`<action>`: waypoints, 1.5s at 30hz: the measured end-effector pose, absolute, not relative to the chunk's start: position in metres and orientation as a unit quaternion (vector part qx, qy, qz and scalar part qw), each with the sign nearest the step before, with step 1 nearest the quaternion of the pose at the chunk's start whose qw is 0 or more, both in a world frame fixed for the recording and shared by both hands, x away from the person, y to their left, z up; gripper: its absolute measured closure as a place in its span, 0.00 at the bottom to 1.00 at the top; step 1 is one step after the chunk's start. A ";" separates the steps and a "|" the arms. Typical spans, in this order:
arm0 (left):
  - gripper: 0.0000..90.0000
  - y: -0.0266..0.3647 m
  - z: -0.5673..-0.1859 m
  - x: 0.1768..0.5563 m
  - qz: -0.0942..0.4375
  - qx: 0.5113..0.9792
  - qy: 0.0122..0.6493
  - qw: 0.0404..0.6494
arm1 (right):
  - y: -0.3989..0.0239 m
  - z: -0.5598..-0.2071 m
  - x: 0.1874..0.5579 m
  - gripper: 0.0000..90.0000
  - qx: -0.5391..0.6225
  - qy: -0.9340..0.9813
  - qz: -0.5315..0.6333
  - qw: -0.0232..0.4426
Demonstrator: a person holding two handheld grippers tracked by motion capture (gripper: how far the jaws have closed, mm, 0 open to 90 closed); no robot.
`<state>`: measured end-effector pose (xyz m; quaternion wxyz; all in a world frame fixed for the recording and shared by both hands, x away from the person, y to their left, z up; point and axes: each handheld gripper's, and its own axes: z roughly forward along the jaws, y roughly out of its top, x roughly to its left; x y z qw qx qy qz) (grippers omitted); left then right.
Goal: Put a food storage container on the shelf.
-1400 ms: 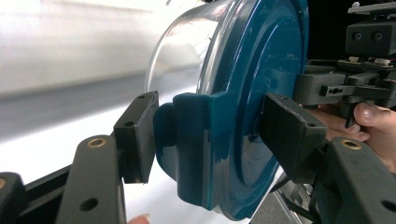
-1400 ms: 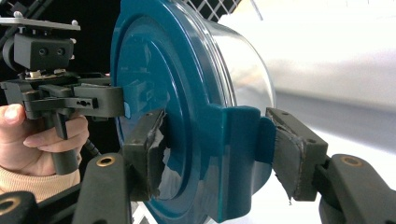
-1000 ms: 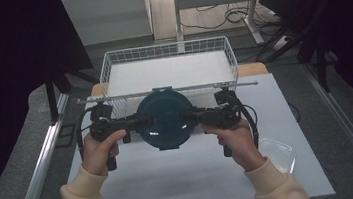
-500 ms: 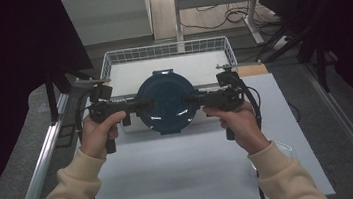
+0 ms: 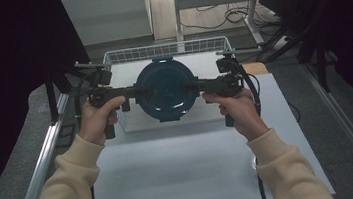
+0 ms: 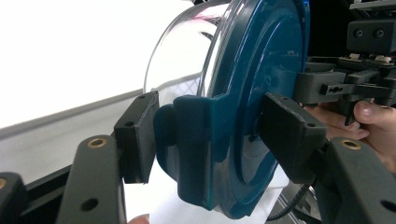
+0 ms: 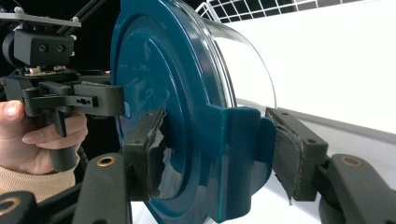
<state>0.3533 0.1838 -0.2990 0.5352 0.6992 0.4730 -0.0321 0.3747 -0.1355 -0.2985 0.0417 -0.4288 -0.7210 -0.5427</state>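
Observation:
A round container (image 5: 167, 88) with a dark teal lid and a clear body hangs in the air over the front of the white wire basket (image 5: 109, 61). Its lid faces up toward the high camera. My left gripper (image 5: 138, 90) is shut on the container's left side clip, and my right gripper (image 5: 196, 84) is shut on the right side clip. In the left gripper view the teal clip (image 6: 196, 140) sits clamped in my left gripper (image 6: 210, 135). In the right gripper view my right gripper (image 7: 219, 156) clamps the other clip (image 7: 238, 154), and its pads (image 7: 292, 158) look worn and torn.
The basket stands at the far end of the white table (image 5: 187, 163). Metal rails (image 5: 41, 165) run along both sides of the table. A bit of a clear object (image 5: 254, 163) peeks out beside the right sleeve. Cables lie on the floor beyond the table.
Both hands have risen and moved away from the person together, carrying the container from above the table's middle to above the basket's front.

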 end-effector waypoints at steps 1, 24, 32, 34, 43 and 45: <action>0.43 0.184 -0.298 0.355 -0.032 0.699 0.473 0.535 | -0.135 -0.297 0.376 0.45 -0.428 -0.721 -0.543 0.041; 0.43 0.196 -0.269 0.401 -0.042 0.695 0.473 0.540 | -0.124 -0.265 0.419 0.45 -0.425 -0.723 -0.542 0.037; 0.44 0.190 -0.265 0.416 -0.049 0.695 0.476 0.536 | -0.130 -0.261 0.433 0.45 -0.431 -0.720 -0.542 0.041; 0.44 0.190 -0.267 0.419 -0.052 0.694 0.478 0.535 | -0.131 -0.262 0.436 0.45 -0.432 -0.720 -0.541 0.042; 0.43 0.189 -0.284 0.437 -0.073 0.690 0.489 0.528 | -0.131 -0.275 0.452 0.45 -0.447 -0.722 -0.526 0.054; 0.43 0.189 -0.288 0.441 -0.075 0.692 0.490 0.524 | -0.132 -0.278 0.457 0.45 -0.451 -0.722 -0.522 0.060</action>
